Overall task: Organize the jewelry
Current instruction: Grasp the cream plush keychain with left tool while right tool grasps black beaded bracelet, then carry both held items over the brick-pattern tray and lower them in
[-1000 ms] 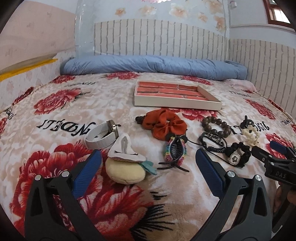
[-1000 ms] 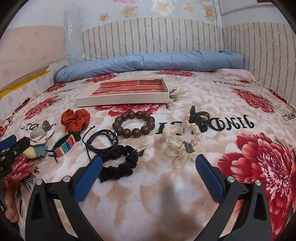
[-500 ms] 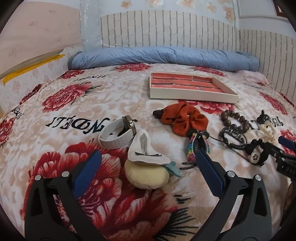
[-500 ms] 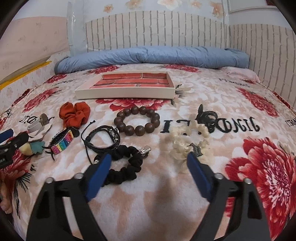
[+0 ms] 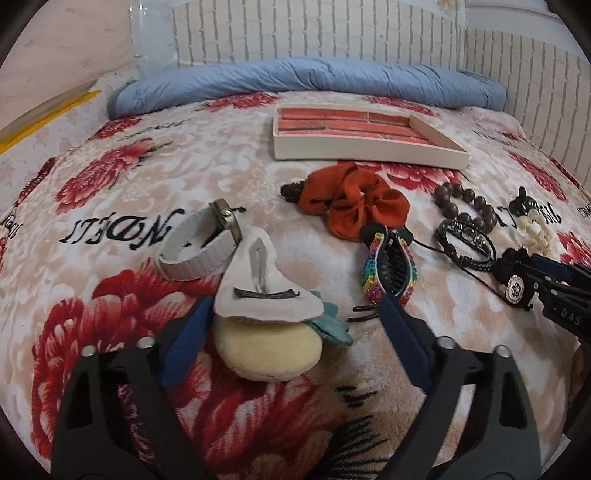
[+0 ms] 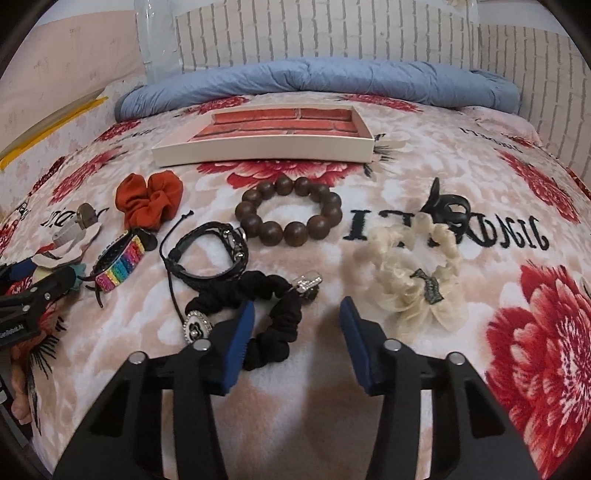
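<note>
Both grippers were caught mid-closing: the left gripper (image 5: 291,321) around a cream plush hair clip (image 5: 266,317), the right gripper (image 6: 297,325) about a black fabric scrunchie (image 6: 273,317). Neither was yet pinched; lifting toward the shallow brick-lined tray (image 6: 266,149) was judged next.

Both the left gripper (image 5: 291,321) and right gripper (image 6: 297,317) angle downward, jaws closing.

Home bedroom. Work surface is a bed (image 6: 424,155) under a plush blanket (image 5: 122,206) with red roses and black lettering. Rolled blue quilt (image 6: 314,77) lies along the far edge, well beyond the claw. Walls behind it carry white brick-pattern wallpaper (image 6: 332,33), with a floral print higher up. Hair ties and bracelets lie scattered on the blanket.
</note>
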A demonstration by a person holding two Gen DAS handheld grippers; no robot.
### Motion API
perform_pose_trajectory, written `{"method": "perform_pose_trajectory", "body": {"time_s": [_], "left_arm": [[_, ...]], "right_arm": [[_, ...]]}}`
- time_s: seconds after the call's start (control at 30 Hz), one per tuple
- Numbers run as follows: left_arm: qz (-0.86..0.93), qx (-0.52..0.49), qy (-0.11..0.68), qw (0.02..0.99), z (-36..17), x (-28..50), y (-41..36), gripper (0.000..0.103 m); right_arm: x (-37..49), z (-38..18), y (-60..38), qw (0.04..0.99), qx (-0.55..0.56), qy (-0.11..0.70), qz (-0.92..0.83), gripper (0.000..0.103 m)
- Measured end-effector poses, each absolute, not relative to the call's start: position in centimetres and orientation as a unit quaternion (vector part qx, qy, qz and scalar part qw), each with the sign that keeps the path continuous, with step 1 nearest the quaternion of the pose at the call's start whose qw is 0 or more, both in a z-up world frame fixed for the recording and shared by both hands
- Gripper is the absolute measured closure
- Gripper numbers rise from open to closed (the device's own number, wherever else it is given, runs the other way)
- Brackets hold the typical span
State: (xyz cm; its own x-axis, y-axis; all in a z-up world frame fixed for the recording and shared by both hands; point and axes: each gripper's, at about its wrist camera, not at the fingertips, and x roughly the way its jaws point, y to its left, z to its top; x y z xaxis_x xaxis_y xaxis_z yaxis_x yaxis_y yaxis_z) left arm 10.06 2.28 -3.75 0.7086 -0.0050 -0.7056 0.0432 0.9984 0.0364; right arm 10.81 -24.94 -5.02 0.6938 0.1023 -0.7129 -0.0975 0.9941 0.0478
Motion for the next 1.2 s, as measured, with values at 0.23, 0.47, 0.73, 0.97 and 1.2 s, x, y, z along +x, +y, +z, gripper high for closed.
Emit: {"method": "perform_pose_trajectory", "body": {"time_s": [0.23,0.47,0.73,0.97,1.2], "left_arm": [[-0.001,0.025,0.400,0.916,-3.9,11.2,2.8,0.030],[0.007,0.021,0.412,0.911,-4.0,11.5,4.0,0.048],[-0.005,0.013,0.400,0.916,-3.4,10.8,4.4,0.052],[-0.003,0.018,0.374,0.927,-1.0,10.3,4.5,0.052],[-0.015,0.018,0.343,0.939,2.9,13.2,4.4,0.052]], "right_arm": [[11.6,-5.0,-24.2,0.916,-0.012,0.396,0.062,0.075],[11.3,-4.8,-24.2,0.917,-0.009,0.392,0.073,0.085],[10.2,-3.4,-25.3,0.932,0.008,0.354,0.079,0.088],[10.1,-1.3,-25.6,0.943,0.017,0.319,0.095,0.088],[12.7,1.5,-26.3,0.947,0.030,0.299,0.112,0.088]]}}
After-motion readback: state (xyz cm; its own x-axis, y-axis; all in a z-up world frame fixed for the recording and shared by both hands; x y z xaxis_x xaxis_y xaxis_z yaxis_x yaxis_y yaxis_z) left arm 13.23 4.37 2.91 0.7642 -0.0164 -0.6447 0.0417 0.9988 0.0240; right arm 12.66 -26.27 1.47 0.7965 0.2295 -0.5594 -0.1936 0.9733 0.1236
